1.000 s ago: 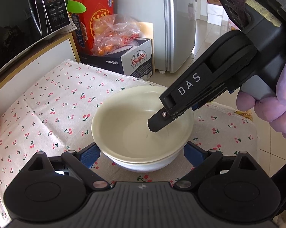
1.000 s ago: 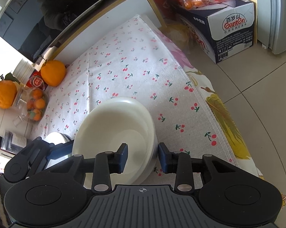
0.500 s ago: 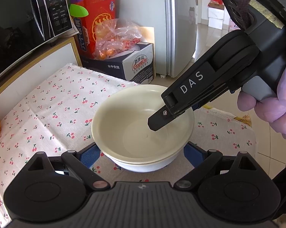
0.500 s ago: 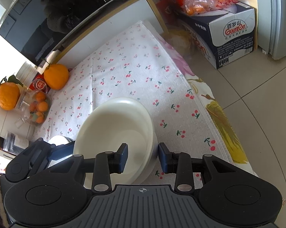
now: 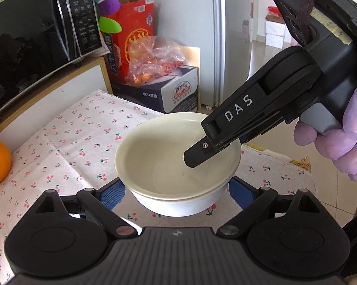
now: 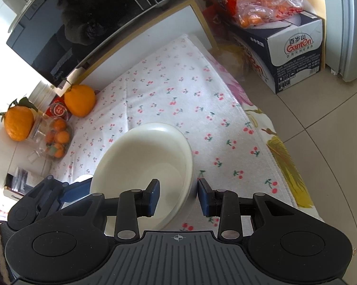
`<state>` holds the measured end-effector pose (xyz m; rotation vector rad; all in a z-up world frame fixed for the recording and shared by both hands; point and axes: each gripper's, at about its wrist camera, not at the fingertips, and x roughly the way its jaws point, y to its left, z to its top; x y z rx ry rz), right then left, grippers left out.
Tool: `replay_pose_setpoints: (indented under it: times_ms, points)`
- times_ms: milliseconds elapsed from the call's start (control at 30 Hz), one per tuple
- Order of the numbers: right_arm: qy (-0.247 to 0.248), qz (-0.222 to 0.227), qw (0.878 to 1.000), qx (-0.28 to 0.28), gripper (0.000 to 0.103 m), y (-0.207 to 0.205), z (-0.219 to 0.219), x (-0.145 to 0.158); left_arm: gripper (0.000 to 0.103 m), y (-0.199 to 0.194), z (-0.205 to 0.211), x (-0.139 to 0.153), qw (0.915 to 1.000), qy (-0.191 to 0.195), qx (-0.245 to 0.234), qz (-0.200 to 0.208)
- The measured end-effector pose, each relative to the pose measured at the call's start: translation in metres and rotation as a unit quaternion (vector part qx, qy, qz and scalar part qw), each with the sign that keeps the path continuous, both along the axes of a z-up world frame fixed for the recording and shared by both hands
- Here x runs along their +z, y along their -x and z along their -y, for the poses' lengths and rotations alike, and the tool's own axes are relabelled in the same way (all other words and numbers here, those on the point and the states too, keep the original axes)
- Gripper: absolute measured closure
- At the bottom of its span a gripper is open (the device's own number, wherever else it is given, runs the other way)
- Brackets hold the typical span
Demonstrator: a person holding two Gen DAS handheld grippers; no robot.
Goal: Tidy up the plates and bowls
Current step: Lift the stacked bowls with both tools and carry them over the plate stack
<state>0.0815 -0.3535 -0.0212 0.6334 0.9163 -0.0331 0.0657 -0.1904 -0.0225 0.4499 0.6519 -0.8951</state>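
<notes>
Two cream bowls sit nested on the cherry-print cloth covering the desk. The right hand-held gripper straddles the near rim, one finger inside, one outside, pads not visibly pressing; the left hand-held gripper is spread wide around the lower bowl's sides, apparently without contact. Glazed ceramic probably: stiff, slippery, breakable, fairly heavy, so pinch the rim wall firmly.
</notes>
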Motion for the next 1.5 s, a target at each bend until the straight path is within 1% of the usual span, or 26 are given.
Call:
replay_pose_setpoints:
  times_ms: [333,633,1000,1500]
  points:
    - [0.003,0.013,1.0,0.023,0.07,-0.01,-0.028,0.015,0.009,-0.001,-0.022,0.011,0.9996,0.007,0.025,0.009]
    - [0.002,0.018,0.999,0.048,0.07,-0.02,-0.058,0.022,0.01,0.0,-0.045,0.019,0.9988,0.01,0.047,0.012]
    - [0.006,0.016,0.997,0.076,0.07,-0.028,-0.091,0.023,0.011,0.003,-0.074,0.022,0.9978,0.012,0.066,0.003]
    - [0.012,0.007,0.994,0.11,0.069,-0.036,-0.13,0.021,0.011,0.009,-0.102,0.021,0.9962,0.002,0.087,-0.003]
